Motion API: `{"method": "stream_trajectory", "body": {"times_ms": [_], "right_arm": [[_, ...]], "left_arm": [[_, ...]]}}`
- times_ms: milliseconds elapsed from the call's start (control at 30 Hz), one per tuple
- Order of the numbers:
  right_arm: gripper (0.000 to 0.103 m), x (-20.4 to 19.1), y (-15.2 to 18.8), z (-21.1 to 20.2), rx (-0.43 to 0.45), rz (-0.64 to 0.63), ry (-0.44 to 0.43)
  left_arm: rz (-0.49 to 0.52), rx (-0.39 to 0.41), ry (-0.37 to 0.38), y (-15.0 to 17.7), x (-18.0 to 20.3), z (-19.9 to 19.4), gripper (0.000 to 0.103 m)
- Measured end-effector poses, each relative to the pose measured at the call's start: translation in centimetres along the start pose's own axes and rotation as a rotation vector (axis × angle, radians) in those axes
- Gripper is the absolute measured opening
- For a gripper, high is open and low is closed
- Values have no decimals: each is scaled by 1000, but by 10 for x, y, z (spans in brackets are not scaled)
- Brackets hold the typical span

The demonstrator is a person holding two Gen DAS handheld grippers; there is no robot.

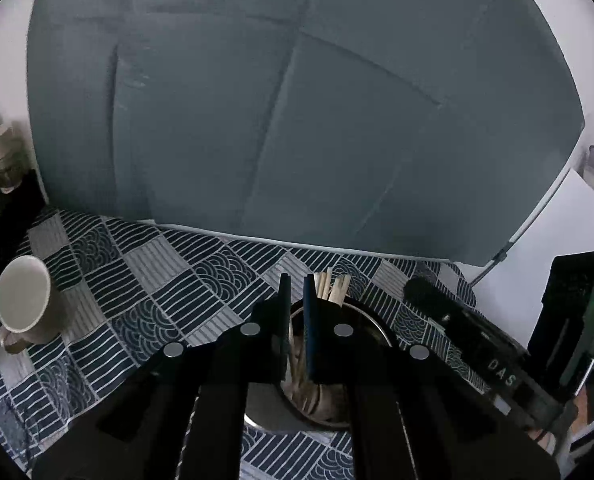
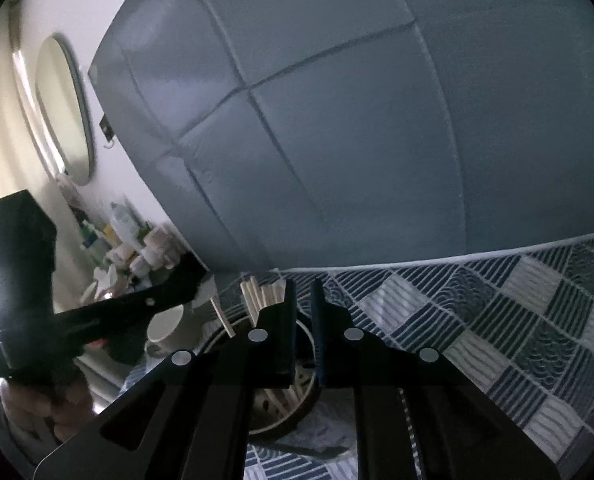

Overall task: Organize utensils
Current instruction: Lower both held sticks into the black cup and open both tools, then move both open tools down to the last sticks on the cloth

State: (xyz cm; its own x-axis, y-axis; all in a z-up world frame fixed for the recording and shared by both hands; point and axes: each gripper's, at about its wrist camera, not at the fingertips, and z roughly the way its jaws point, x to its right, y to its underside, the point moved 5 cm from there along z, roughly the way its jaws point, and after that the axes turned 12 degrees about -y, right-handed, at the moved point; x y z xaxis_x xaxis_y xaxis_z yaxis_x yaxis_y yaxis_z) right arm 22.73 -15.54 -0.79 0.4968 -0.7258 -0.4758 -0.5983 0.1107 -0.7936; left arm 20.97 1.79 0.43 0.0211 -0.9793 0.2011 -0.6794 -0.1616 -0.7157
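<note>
Two hand-held grippers hover over a round holder [image 1: 361,320] of chopsticks [image 1: 331,286] standing on a bed with a checked quilt [image 1: 145,272]; no tabletop is in sight. The left gripper [image 1: 297,300] points down at the holder's near rim, its fingers [image 1: 309,320] drawn almost together with only a thin slit between them and nothing pinched. The right gripper [image 2: 303,304] comes in from the other side, its fingers [image 2: 318,320] likewise nearly pressed together and empty. The chopsticks, pale wooden sticks, stand bunched and leaning against the holder's far wall, their tips above the rim just beside the right-hand finger in the left view; in the right view they [image 2: 263,294] fan out to the left of the fingers, one stick leaning well away from the rest. A white mug [image 1: 25,300] stands apart on the quilt to the left.

The risk, judging from here, lies in the footing. The holder sits on soft bedding, so a nudge on its rim from either gripper could tip it and spill the sticks. With both grippers crowding the same opening, they could also knock each other. Fingers this narrow would need to spread before taking a stick; closing on the loose bunch could catch several at once or flick the leaning one out.
</note>
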Motion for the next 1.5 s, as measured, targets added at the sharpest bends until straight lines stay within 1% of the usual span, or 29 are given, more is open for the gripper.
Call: {"method": "stream_trajectory", "body": {"times_ms": [33, 67, 133, 200, 233, 267, 300, 333, 367, 400, 433, 467, 533, 600, 700, 833, 1000, 1100, 1300, 1400, 1500], "right_arm": [[9, -1, -1, -3, 0, -3, 8], [9, -2, -2, -7, 3, -2, 15], [9, -3, -2, -15, 10, 9, 23], [12, -4, -1, -21, 10, 15, 35], [15, -4, 0, -24, 9, 15, 40], [23, -5, 1, -27, 8, 12, 50], [29, -6, 2, -30, 9, 10, 56], [30, -7, 4, -33, 8, 7, 63], [34, -8, 7, -36, 3, 6, 71], [43, -8, 10, -39, -3, 9, 85], [49, -7, 12, -41, -7, 13, 96], [59, -7, 15, -45, -5, 21, 106], [62, -6, 19, -50, -4, 32, 109], [67, -5, 25, -53, -20, 39, 116], [72, -1, 35, -59, -44, 32, 148], [76, 9, 50, -64, -80, 47, 174], [81, 29, 77, -66, -140, 87, 211], [81, 42, 96, -64, -185, 106, 237], [81, 64, 143, -63, -315, 115, 296], [81, 71, 162, -62, -365, 109, 317], [81, 76, 175, -62, -405, 105, 331]], "left_arm": [[-1, 2, -7, 0, -2, -5, 14], [-2, 7, -11, 0, -3, -10, 16], [0, 19, -19, -1, -5, -20, 27], [3, 24, -32, 1, -7, -27, 30], [5, 25, -33, 3, -7, -30, 32], [9, 24, -34, 5, -7, -34, 33], [13, 21, -37, 7, -7, -36, 35], [16, 19, -39, 9, -7, -39, 38], [18, 17, -41, 11, -7, -40, 40], [21, 11, -43, 15, -6, -41, 42], [22, 4, -43, 17, -6, -42, 44], [23, -10, -42, 22, -6, -42, 45], [27, -25, -32, 29, -5, -45, 47], [34, -39, -38, 36, -5, -45, 48], [31, -62, -29, 48, -4, -43, 51], [30, -88, -37, 64, -3, -39, 58], [43, -126, -55, 88, -3, -30, 62], [54, -159, -58, 106, -3, -24, 63], [59, -233, -62, 143, -2, -9, 66], [60, -257, -52, 161, 2, -5, 66], [91, -282, -52, 177, 10, -1, 66]]}}
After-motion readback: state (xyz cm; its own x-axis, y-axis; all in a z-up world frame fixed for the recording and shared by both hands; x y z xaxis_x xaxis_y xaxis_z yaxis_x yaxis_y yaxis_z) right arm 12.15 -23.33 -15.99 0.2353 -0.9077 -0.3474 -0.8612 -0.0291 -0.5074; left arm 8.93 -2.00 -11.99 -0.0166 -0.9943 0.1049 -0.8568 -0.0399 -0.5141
